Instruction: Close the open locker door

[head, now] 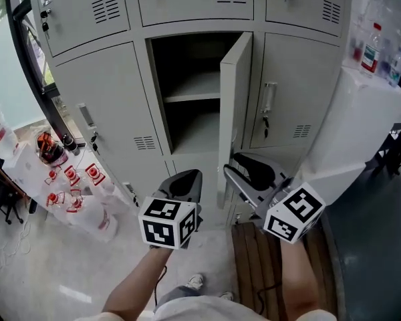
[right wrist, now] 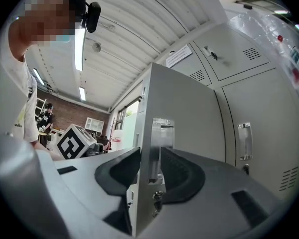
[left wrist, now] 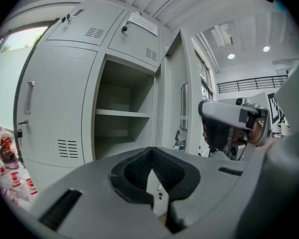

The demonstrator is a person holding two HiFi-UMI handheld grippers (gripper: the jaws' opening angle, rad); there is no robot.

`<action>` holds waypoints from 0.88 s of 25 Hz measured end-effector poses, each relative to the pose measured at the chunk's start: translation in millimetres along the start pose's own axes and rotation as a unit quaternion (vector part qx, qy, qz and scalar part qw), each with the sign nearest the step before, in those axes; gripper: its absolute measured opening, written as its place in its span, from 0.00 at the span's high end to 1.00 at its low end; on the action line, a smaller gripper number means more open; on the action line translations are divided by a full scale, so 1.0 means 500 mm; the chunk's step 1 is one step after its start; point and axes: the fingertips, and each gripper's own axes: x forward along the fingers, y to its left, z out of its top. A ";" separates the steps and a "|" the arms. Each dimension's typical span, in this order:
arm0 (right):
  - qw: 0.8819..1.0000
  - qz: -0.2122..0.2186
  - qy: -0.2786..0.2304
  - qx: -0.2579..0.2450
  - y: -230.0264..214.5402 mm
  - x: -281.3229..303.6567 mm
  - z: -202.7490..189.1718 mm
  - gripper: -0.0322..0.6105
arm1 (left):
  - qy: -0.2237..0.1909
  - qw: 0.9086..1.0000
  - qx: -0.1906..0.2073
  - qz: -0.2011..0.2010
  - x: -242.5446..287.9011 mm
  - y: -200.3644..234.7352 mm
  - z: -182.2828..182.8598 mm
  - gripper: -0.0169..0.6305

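Forearms [head: 137, 279] forward, right hand-held gripper [head: 239, 171] astride locker door [head: 235, 99] edge.

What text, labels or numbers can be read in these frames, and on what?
Nothing can be read as words.
Sticker on an upper locker door: print too small to read.
Red labels on the bottles at left: blurred.
Red label on the bottle at right: too small to read.
Cubes: black-and-white square patterns only, no letters.

L gripper [head: 186, 181], R gripper [head: 247, 169], grey shells, black-padded fingers [head: 259, 171]; b/w marker cubes [head: 167, 223]; white tee [head: 207, 311]
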 end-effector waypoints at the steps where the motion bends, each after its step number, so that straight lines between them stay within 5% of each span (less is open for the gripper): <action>1: 1.000 0.003 0.000 0.002 0.002 0.007 -0.001 0.75 | -0.001 1.000 -0.001 0.005 -0.005 0.006 0.000 0.96; 22: 1.000 0.020 -0.007 0.013 0.029 0.185 -0.023 0.78 | -0.005 0.999 -0.016 0.045 -0.028 0.148 -0.005 0.96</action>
